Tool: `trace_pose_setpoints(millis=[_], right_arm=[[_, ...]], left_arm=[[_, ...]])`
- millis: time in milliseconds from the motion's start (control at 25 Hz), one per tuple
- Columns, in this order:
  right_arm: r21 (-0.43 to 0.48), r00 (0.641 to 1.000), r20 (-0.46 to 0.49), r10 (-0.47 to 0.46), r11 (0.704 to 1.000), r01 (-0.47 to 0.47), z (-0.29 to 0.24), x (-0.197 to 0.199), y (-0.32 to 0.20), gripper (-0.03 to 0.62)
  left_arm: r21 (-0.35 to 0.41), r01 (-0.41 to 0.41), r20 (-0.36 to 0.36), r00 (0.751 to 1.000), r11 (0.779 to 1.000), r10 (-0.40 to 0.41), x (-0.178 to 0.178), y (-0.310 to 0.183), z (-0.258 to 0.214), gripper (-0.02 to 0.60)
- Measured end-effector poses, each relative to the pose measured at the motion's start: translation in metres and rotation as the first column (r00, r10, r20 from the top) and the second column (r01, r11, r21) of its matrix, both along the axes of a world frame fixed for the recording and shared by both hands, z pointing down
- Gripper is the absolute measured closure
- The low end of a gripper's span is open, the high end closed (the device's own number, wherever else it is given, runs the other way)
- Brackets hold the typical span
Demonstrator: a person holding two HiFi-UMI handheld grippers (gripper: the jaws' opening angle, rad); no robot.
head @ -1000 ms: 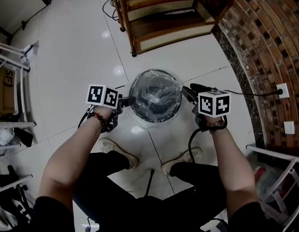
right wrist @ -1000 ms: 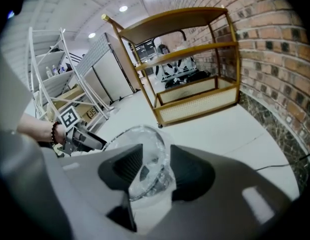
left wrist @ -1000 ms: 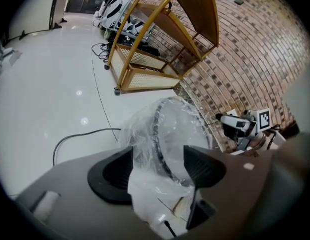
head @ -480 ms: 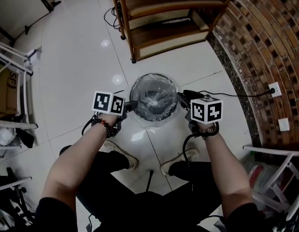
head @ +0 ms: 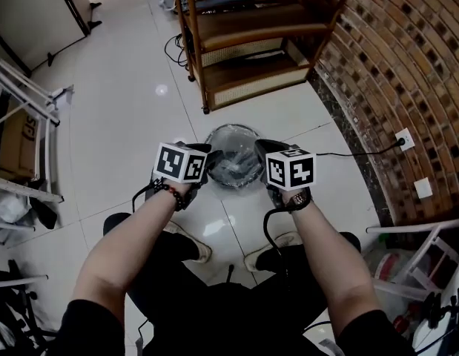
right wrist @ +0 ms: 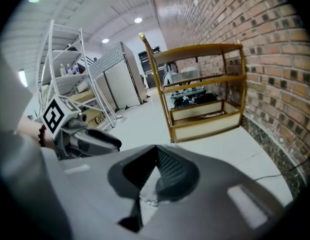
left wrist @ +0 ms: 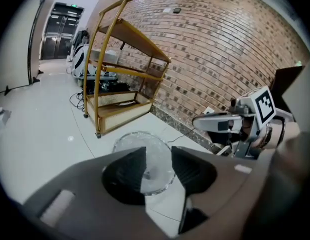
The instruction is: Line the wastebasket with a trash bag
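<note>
The round wastebasket (head: 233, 156) stands on the white floor tiles with a clear trash bag (head: 236, 165) lining it and folded over its rim. Both grippers hover above it, apart from the rim. My left gripper (head: 205, 153) is over the basket's left edge; its jaws have just been closing, a gap still stands between them and nothing is in it. The lined basket (left wrist: 144, 156) shows through the left gripper's (left wrist: 159, 151) gap. My right gripper (head: 260, 147) hangs over the right edge. In the right gripper view its (right wrist: 156, 149) tips meet, with nothing visibly caught.
A wooden shelf unit (head: 251, 43) stands just behind the basket. A curved brick wall (head: 392, 73) runs on the right, with a socket (head: 402, 141) and a black cable (head: 340, 153) on the floor. White metal racks (head: 21, 102) flank the left. The person's shoes (head: 190, 247) are in front.
Both grippers have lifted off the basket's rim and drawn closer together above it. The right jaws have shut and the left jaws have narrowed. The basket looks smaller and farther below.
</note>
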State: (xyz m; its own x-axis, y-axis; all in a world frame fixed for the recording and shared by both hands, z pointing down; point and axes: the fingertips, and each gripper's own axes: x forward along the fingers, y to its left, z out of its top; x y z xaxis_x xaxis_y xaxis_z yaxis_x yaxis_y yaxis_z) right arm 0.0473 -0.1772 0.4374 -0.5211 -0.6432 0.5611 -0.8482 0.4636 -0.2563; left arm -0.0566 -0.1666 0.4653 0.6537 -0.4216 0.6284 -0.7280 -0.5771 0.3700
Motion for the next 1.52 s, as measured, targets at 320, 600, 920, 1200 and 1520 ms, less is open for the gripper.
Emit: trace_pose_setpoints(millis=[320,600,920,1200,1520], right_arm=[[0.014,0.999,-0.033,0.003,1.000,-0.002,-0.003,-0.019,0.020,0.592],[0.028,0.999,-0.039,0.008,1.000,-0.007,-0.003,-0.028,0.034,0.592],[0.041,0.998,-0.055,0.023,0.999,-0.021,-0.001,-0.027,0.043,0.592],[0.056,0.998,-0.055,0.032,0.998,-0.029,0.000,-0.025,0.048,0.592],[0.068,0.997,-0.080,0.011,0.998,-0.005,0.004,-0.029,0.058,0.592]], left_arm=[[0.086,-0.055,-0.008,0.998,0.995,0.056,0.024,0.021,-0.022,0.515],[0.154,-0.070,0.009,0.998,0.986,0.070,0.035,0.030,-0.026,0.580],[0.225,-0.088,0.025,0.996,0.970,0.084,0.045,0.039,-0.035,0.580],[0.269,-0.086,0.048,0.996,0.959,0.075,0.046,0.042,-0.038,0.580],[0.293,-0.084,0.051,0.996,0.952,0.072,0.053,0.049,-0.036,0.580]])
